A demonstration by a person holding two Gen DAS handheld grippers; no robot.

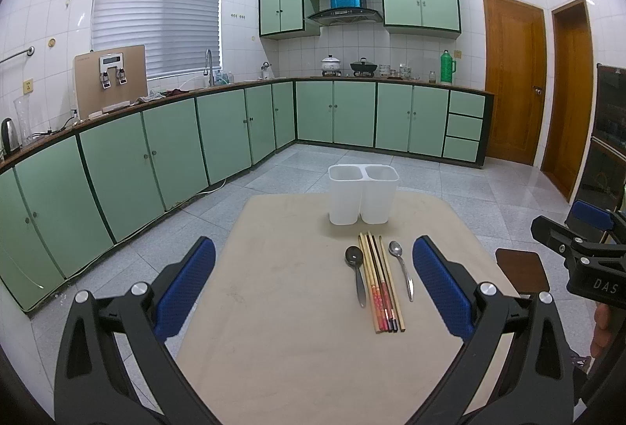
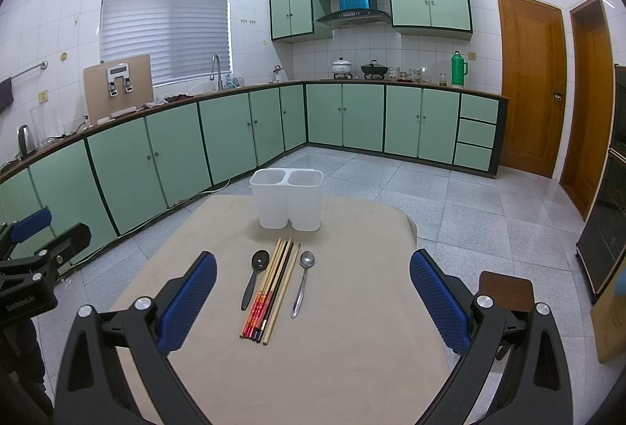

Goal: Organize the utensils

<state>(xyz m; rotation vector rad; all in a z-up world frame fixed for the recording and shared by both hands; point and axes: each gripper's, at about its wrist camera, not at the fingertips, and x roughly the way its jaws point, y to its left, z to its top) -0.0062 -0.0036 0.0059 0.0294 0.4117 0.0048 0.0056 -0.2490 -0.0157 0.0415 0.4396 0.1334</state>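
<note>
Utensils laid out on the table (image 1: pixel 297 307), both grippers held above it with nothing in them

The left gripper (image 1: pixel 313 286) and the right gripper (image 2: pixel 313 288) each have their jaws spread wide and released. A white two-compartment holder (image 1: pixel 363 193) stands upright at the far side of the table. Just in front of it lies a bundle of chopsticks (image 1: pixel 380 286), side by side and touching, with a black spoon (image 1: pixel 355 270) just to their left and a metal spoon (image 1: pixel 402 266) just to their right, both apart from the holder. A brown stool (image 2: pixel 506 290) stands beside the table on the right
</note>
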